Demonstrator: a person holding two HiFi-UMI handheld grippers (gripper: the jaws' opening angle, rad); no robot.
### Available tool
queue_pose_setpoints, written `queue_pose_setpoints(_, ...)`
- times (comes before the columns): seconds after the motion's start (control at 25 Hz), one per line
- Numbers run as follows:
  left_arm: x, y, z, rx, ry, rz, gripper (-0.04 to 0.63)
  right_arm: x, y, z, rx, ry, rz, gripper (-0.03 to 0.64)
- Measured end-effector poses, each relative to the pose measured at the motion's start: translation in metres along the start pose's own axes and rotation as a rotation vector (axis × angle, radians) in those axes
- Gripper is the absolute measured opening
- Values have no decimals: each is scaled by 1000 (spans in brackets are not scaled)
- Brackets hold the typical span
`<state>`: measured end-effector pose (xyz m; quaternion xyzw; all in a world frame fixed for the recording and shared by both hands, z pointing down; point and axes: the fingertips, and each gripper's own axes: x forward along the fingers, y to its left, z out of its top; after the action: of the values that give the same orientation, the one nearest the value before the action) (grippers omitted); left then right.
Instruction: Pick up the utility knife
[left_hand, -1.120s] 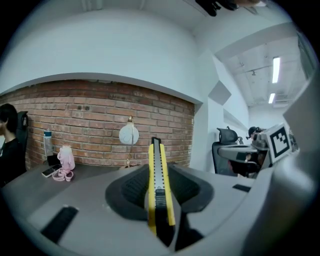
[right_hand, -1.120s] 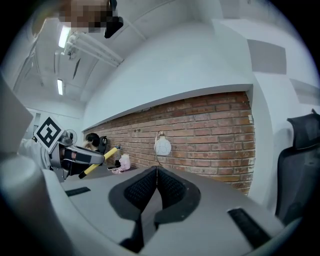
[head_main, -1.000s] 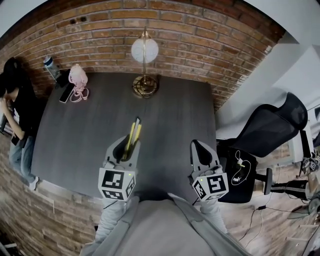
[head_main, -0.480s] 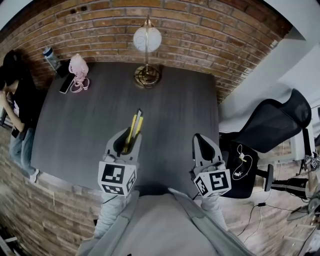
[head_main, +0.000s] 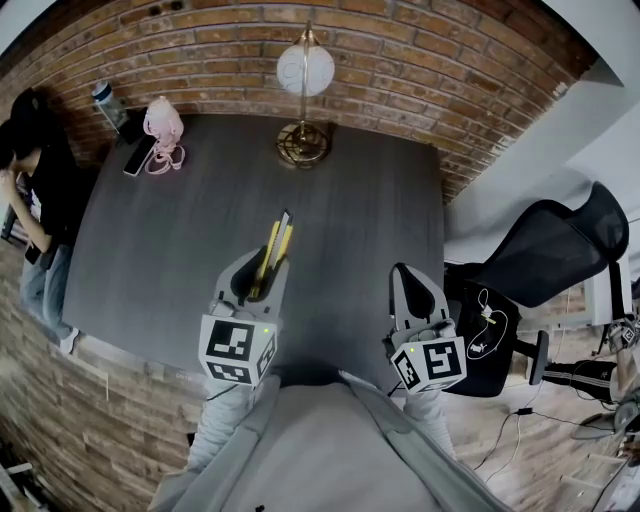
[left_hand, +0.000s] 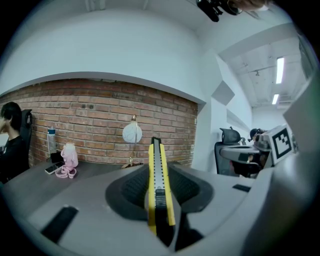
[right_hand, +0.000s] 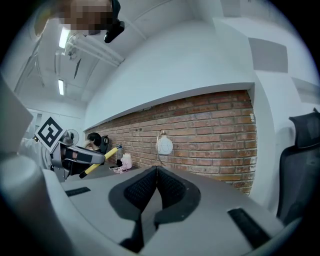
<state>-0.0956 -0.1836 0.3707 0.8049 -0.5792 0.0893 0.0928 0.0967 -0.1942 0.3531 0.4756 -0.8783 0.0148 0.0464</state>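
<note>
- The left tool (head_main: 257, 272) is clamped on the utility knife (left_hand: 158, 172) at mid-body, held clear above the desk (head_main: 170, 250).
- The knife looks light, stiff and smooth-sided, so the mid-handle hold should resist pivoting.
- The right tool (right_hand: 156, 175) is closed and empty.

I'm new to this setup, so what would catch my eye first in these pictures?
The yellow utility knife stands out most, clamped in the left gripper and pointing forward over the dark table. Beyond it, a globe lamp stands at the table's far edge against the brick wall. The right gripper is shut and empty.
</note>
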Motion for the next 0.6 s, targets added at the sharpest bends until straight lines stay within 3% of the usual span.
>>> queue_pose_setpoints(0.6,3,0,-3,-2,8,-3,130,0,-4,-5,21,8,-23,17)
